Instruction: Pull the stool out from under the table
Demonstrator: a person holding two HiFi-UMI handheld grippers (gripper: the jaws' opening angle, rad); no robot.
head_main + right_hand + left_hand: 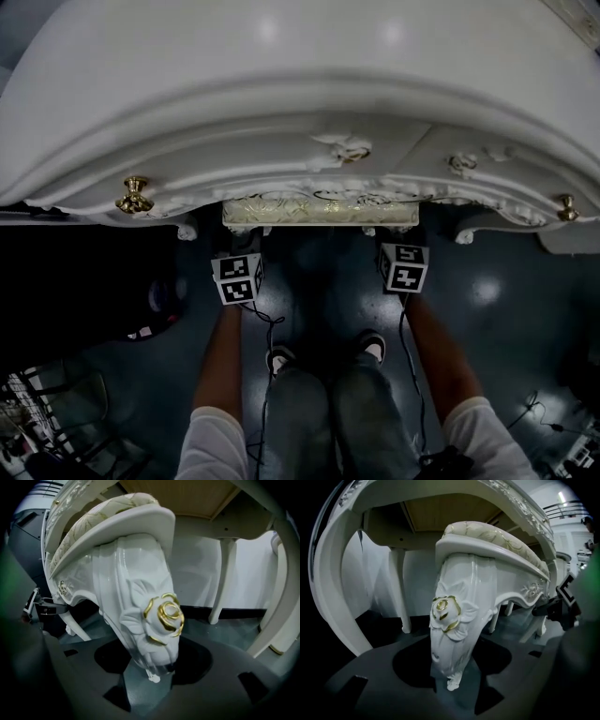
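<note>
Closest in, the left gripper [452, 670] was clamped narrow on the stool's left front leg [454, 616], below its carved rose [446, 613]. The right gripper [151, 667] gripped the right front leg [150, 616] likewise. The grasp looked made and the pull not yet begun: the stool [319, 208] sat tucked under the table [281, 84], only its cushion edge showing. The next move would call for an even, straight draw backward on both legs. Farther off, the table's drawer, marked by a brass knob [135, 195], was closed, its contents hidden.
</note>
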